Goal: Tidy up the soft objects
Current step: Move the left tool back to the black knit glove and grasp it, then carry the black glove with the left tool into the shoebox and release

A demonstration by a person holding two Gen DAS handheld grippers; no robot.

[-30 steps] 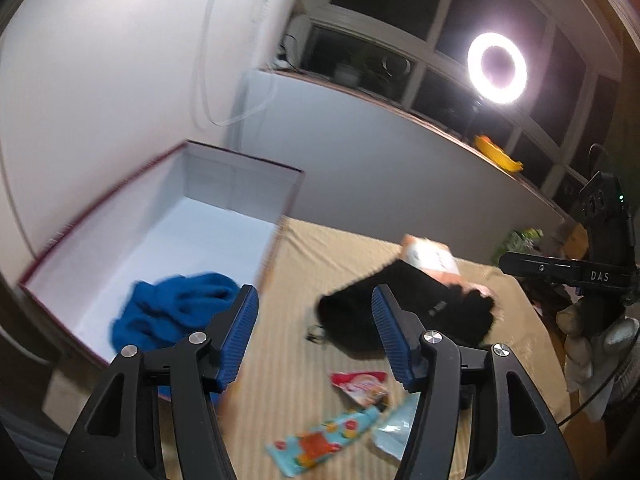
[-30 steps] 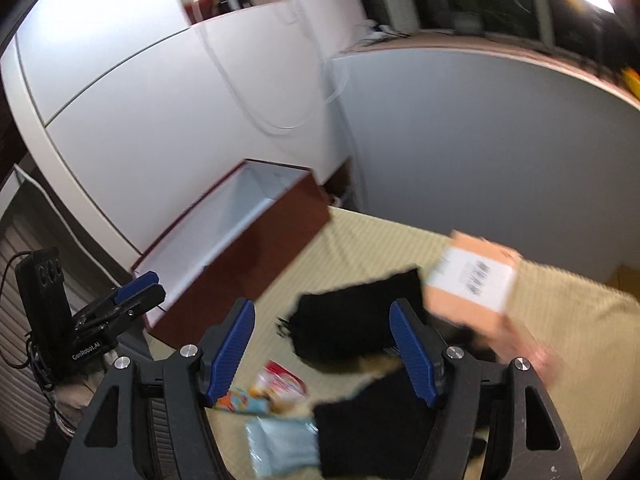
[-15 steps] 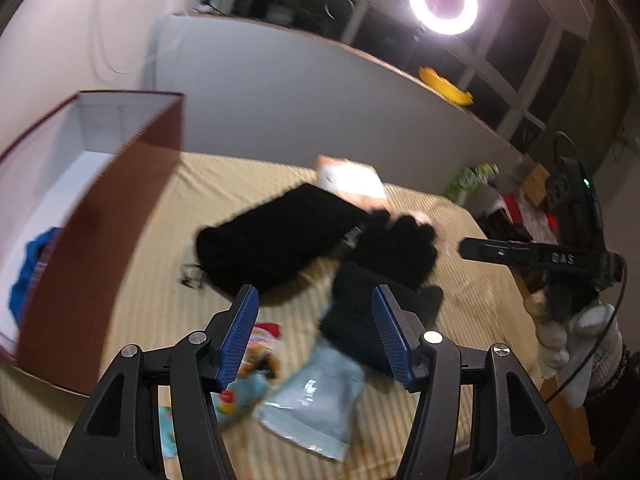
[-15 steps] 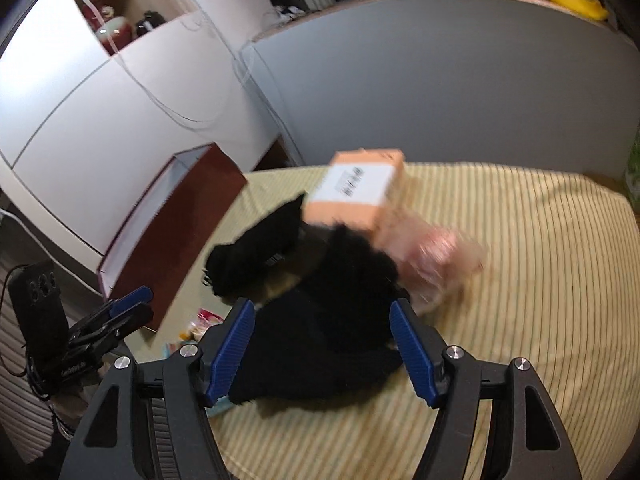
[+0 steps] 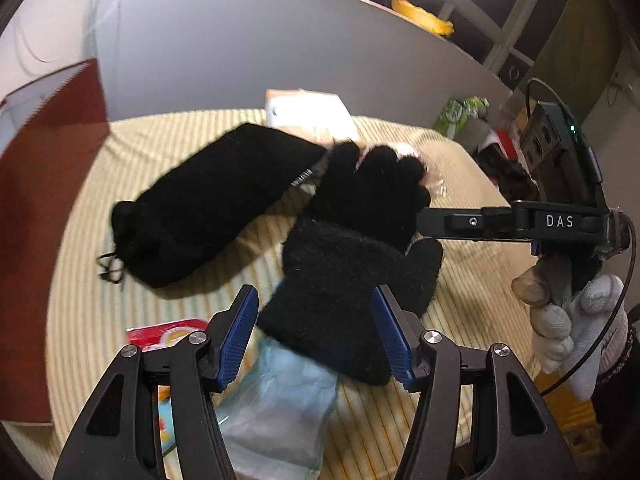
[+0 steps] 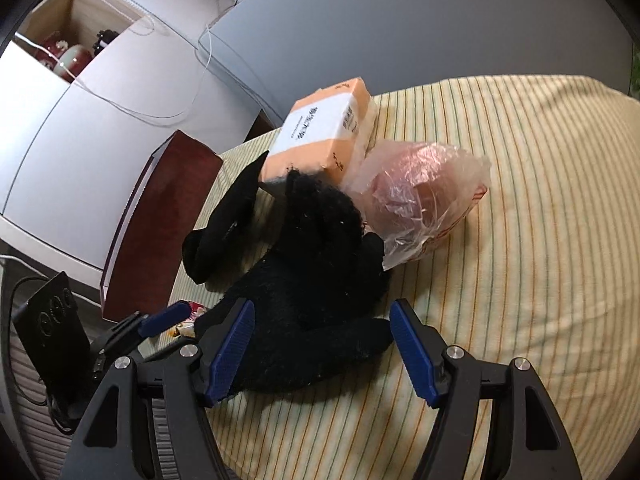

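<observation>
An orange carton with a white label (image 6: 326, 136) sits toward the far edge of the striped tablecloth (image 6: 540, 240), and a crumpled clear plastic bag holding something pink (image 6: 420, 204) lies just beside it, touching its side. Near the cloth's near edge lie a pale blue translucent packet (image 5: 276, 412) and a red and white snack wrapper (image 5: 168, 332), close together. Behind the table stands a grey partition (image 5: 260, 52), on whose top ledge a yellow object (image 5: 420, 20) rests, and a white cable (image 6: 160, 116) trails over the white cabinet doors (image 6: 100, 120).
</observation>
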